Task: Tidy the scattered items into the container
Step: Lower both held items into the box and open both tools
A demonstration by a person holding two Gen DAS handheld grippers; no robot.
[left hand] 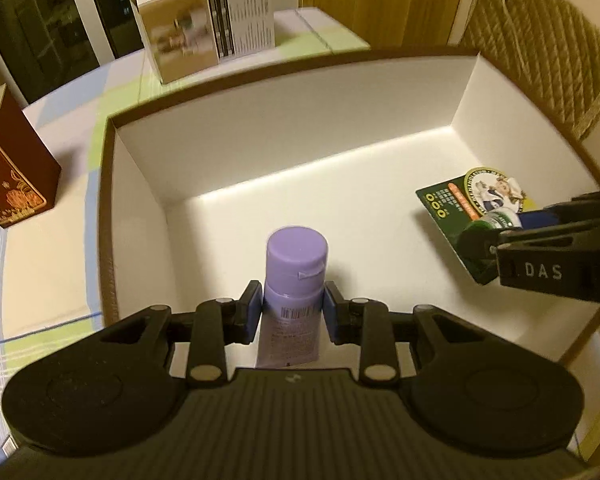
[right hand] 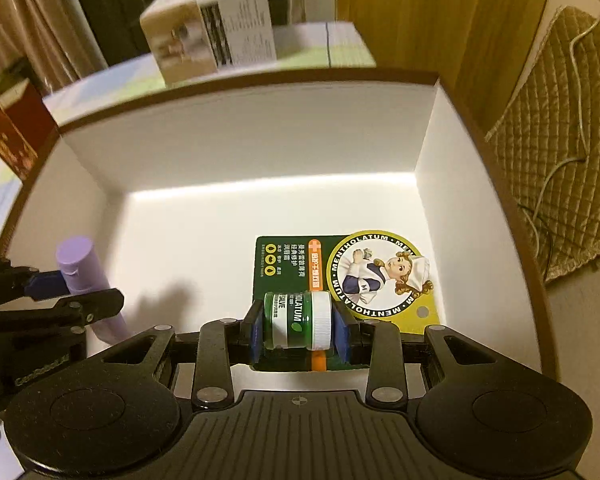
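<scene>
Left wrist view shows the left gripper (left hand: 292, 304) clenched on a purple tube (left hand: 294, 280), cap pointing forward, over the near left part of the white-lined container (left hand: 260, 128); right wrist view shows the right gripper (right hand: 299, 328) clamped on a small green jar (right hand: 298, 320) fixed to its Mentholatum card (right hand: 340, 276), low over the floor by the container's right wall; beyond the far rim, on the table (left hand: 52, 272), stand a white carton (left hand: 204, 28) and, off the left edge, a red box (left hand: 8, 168).
</scene>
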